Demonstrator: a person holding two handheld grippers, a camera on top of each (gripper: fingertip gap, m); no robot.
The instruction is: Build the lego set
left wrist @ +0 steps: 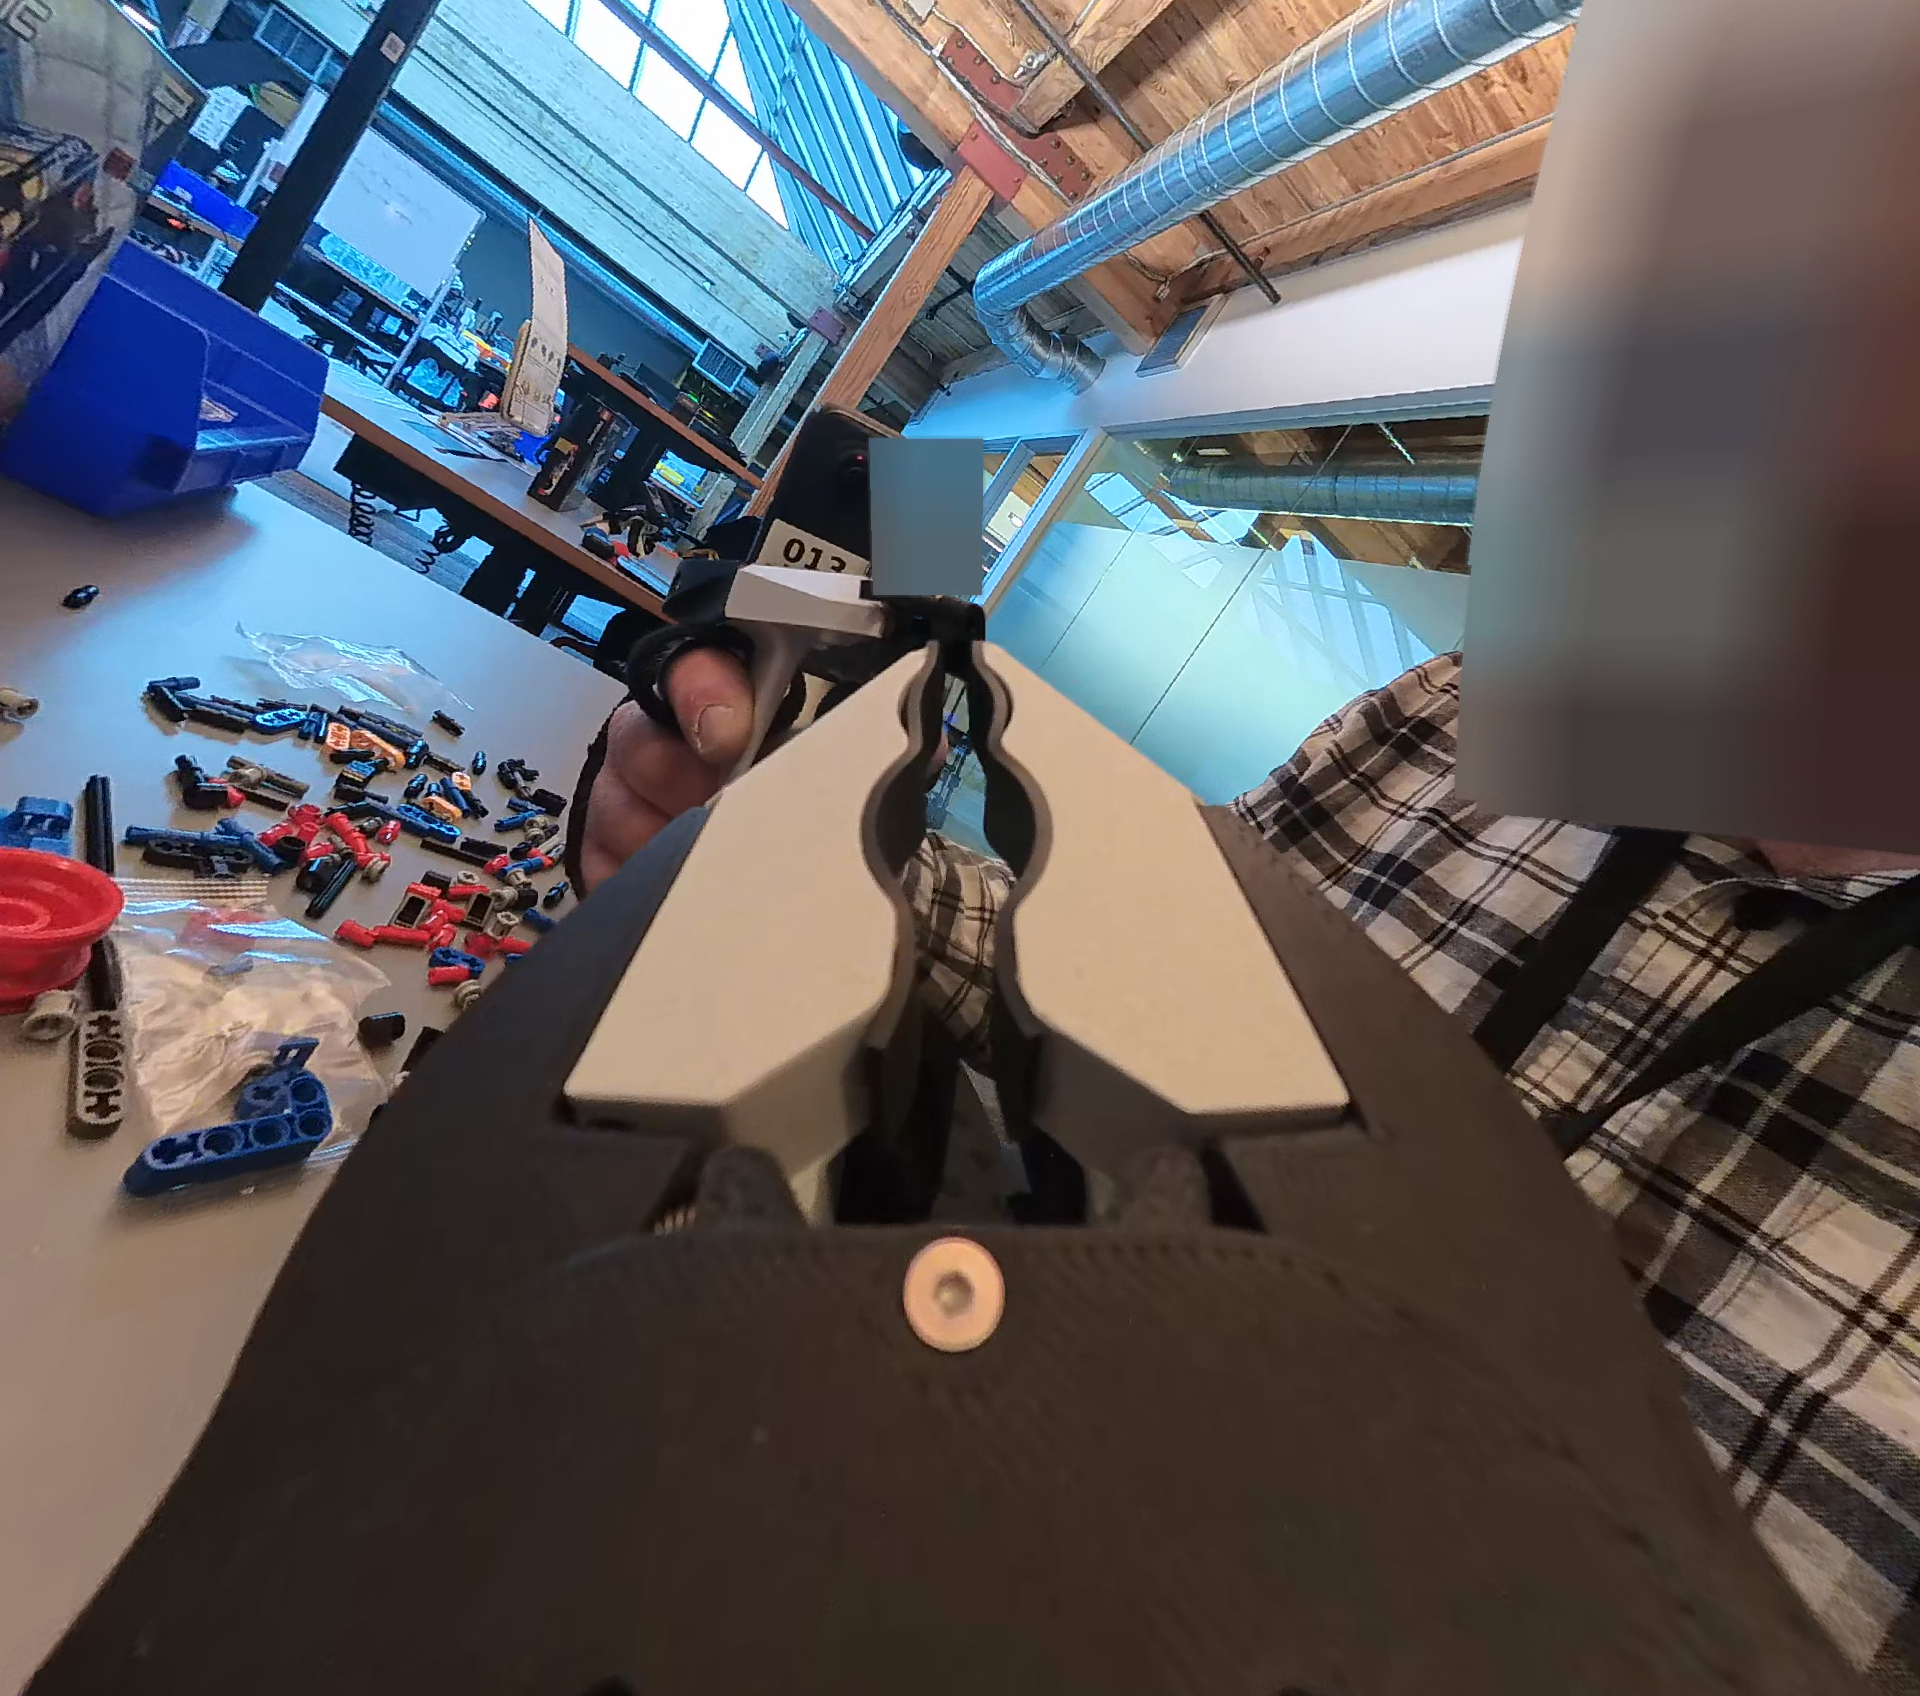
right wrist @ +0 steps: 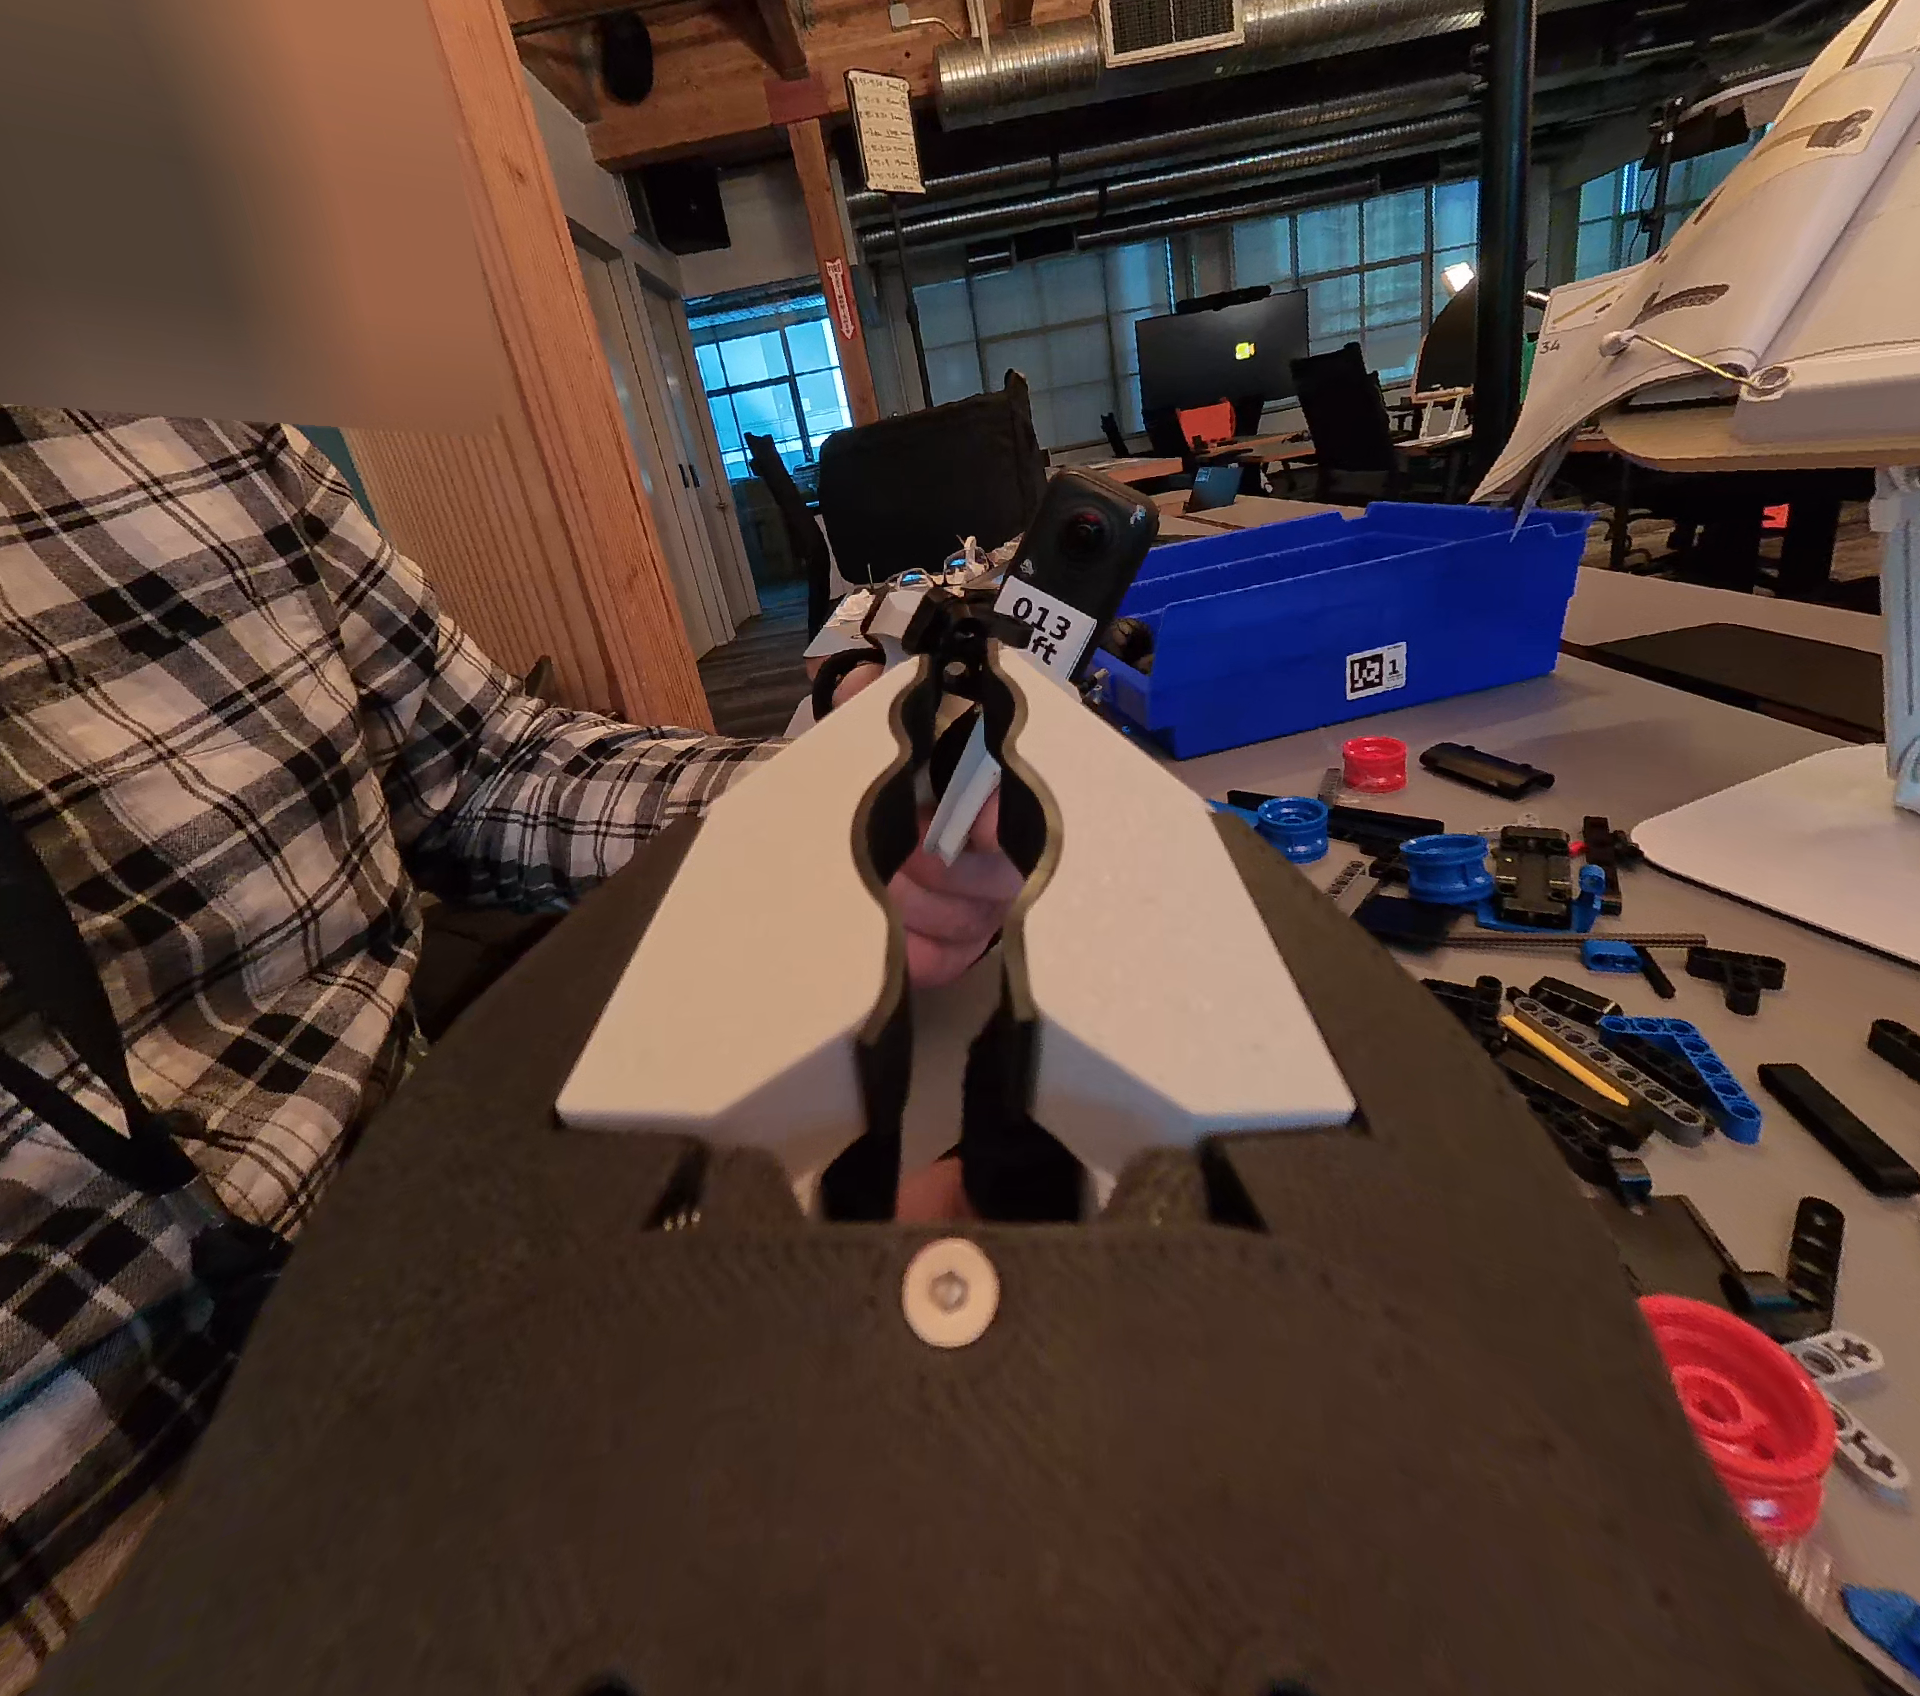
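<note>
Two hand-held grippers met tip to tip in the air above a grey table (right wrist: 1662,711), each pointing at the other. The left gripper (left wrist: 954,659) had its two pale fingers drawn nearly together at the tips, pinching a small black Lego piece (left wrist: 951,623). The right gripper (right wrist: 956,659) was likewise narrowed onto the same small black piece (right wrist: 961,633) at its tips. A person in a plaid shirt (right wrist: 208,659) held both tools; one bare hand (left wrist: 665,742) showed at 9 o'clock of the left gripper's tips.

In the right wrist view, one blue bin (right wrist: 1351,607) sat on the table at 2 o'clock of the tips; something dark lay at its near end, too hidden to identify. Two red wheel hubs showed there: a small one (right wrist: 1374,761) near the bin and a large one (right wrist: 1735,1418) at 4 o'clock. Two blue wheel hubs (right wrist: 1294,825) lay between them, beside black and blue beams (right wrist: 1683,1075). One open instruction booklet (right wrist: 1766,275) stood on a stand at 2 o'clock.

In the left wrist view, loose Lego pieces (left wrist: 364,815) in red, blue, black and orange, too many to count, were scattered at 9 o'clock, with one large red hub (left wrist: 52,908), two clear plastic bags (left wrist: 239,1002), and one blue bin (left wrist: 156,389) at 10 o'clock whose contents were hidden.
</note>
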